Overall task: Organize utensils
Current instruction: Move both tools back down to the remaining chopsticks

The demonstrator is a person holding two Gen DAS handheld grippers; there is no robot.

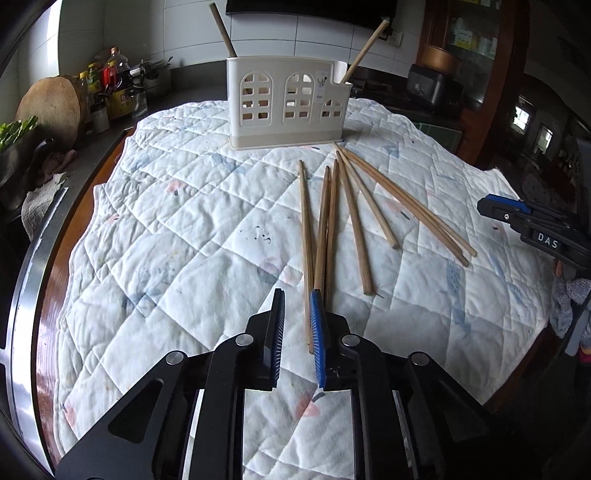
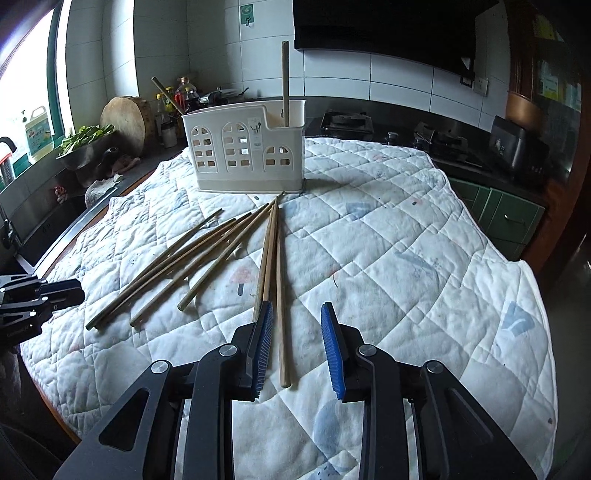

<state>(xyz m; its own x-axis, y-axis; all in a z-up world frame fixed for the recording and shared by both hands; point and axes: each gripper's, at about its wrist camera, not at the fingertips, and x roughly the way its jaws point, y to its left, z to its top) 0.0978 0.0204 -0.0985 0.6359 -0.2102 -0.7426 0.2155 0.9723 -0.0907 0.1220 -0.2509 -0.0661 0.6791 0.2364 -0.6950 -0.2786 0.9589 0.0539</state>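
A white plastic utensil holder (image 1: 288, 107) (image 2: 243, 162) with arched cut-outs stands upright at the far side of the quilted cloth, with two chopsticks (image 1: 221, 29) leaning in it. Several loose wooden chopsticks (image 1: 354, 221) (image 2: 207, 254) fan out on the cloth in front of it. My left gripper (image 1: 298, 293) is low over the near ends of the leftmost sticks; one chopstick (image 1: 306, 240) lies in the narrow gap, close beside the blue right pad, and the left pad stands clear of it. My right gripper (image 2: 297, 304) is open, straddling the near end of one chopstick (image 2: 280, 295) that rests on the cloth.
The white quilted cloth (image 1: 184, 240) covers a round table with a wooden rim (image 1: 48, 295). To the left are a counter with bottles (image 1: 110, 81), a round chopping block (image 1: 51, 107) and a sink (image 2: 37, 206). A gas stove (image 2: 347, 122) sits behind the holder.
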